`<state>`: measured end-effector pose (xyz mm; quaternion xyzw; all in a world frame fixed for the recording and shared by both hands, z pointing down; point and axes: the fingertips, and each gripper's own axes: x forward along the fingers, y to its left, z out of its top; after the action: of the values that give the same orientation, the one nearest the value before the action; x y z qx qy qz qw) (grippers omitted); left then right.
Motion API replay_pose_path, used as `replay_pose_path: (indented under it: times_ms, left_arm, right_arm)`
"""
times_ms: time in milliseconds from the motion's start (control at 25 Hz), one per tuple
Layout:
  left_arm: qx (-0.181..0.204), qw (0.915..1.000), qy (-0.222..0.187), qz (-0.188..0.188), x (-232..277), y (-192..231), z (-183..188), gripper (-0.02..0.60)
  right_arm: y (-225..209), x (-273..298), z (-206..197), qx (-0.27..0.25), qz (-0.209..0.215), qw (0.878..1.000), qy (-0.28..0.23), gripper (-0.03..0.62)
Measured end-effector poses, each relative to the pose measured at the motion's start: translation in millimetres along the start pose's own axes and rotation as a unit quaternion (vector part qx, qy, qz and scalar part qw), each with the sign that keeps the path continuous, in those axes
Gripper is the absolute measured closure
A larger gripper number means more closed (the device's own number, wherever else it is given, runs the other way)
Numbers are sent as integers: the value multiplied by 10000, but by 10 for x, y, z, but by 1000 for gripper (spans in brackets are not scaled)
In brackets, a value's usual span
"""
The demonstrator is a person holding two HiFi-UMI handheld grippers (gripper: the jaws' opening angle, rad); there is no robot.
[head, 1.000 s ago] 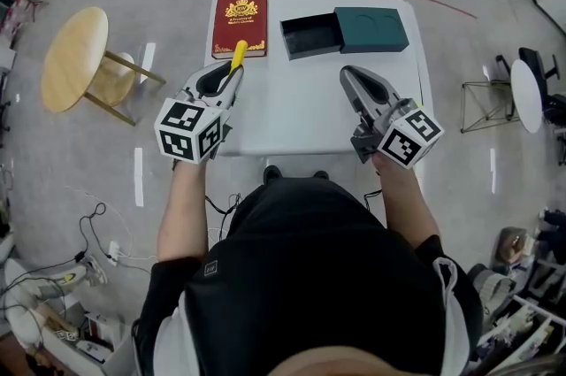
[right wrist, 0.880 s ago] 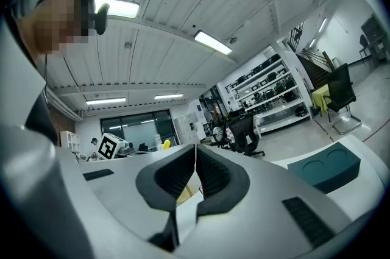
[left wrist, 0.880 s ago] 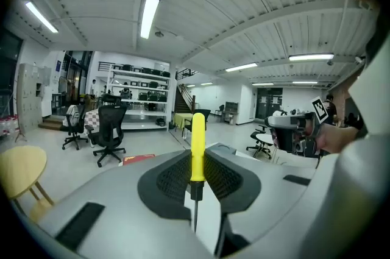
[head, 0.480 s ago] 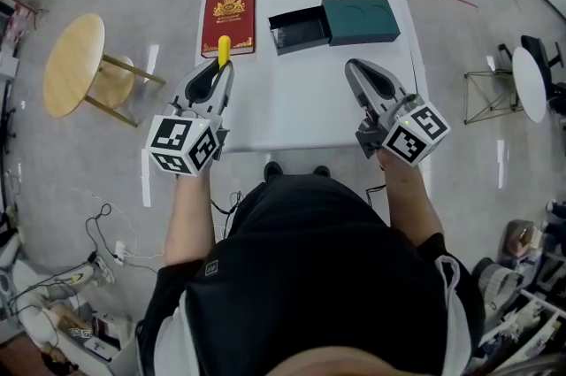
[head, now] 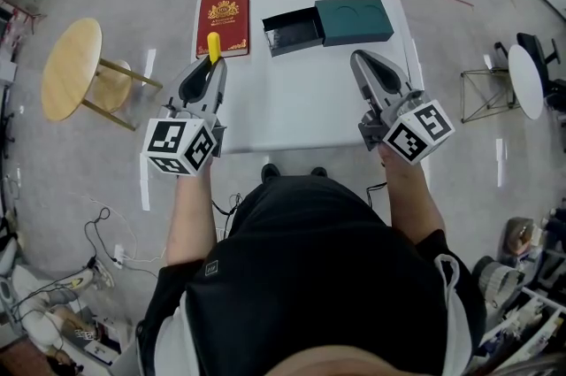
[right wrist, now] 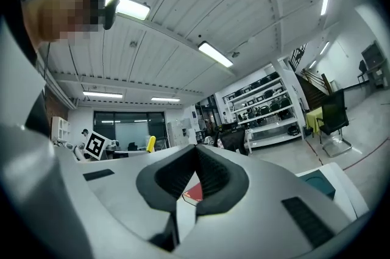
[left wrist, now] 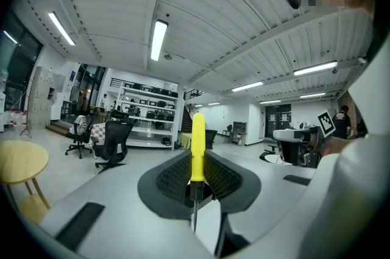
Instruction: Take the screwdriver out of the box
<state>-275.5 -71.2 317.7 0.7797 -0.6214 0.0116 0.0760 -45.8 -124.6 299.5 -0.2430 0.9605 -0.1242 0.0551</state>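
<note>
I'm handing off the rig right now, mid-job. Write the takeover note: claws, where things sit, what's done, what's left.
Claws: left claw is shut on the yellow-handled screwdriver, near the table's left edge. Right claw is shut and empty, over the table's right side.
Things: the green box sits at the table's far edge. Its black tray is slid out and looks empty. The red book lies to its left.
Done: the screwdriver is out of the box.
Left: probably only setting it down on the table.
</note>
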Motion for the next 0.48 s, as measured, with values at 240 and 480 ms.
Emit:
replay_pose_path:
  times_ms: [240, 480]
  left_arm:
    - [23, 10000, -41, 2, 40, -17, 42, 511]
    - [32, 10000, 8, -3, 21, -28, 32, 511]
  right_arm:
    - [16, 4, 18, -52, 24, 10000, 5, 565]
    - [-9, -71, -6, -65, -53, 9999, 54, 566]
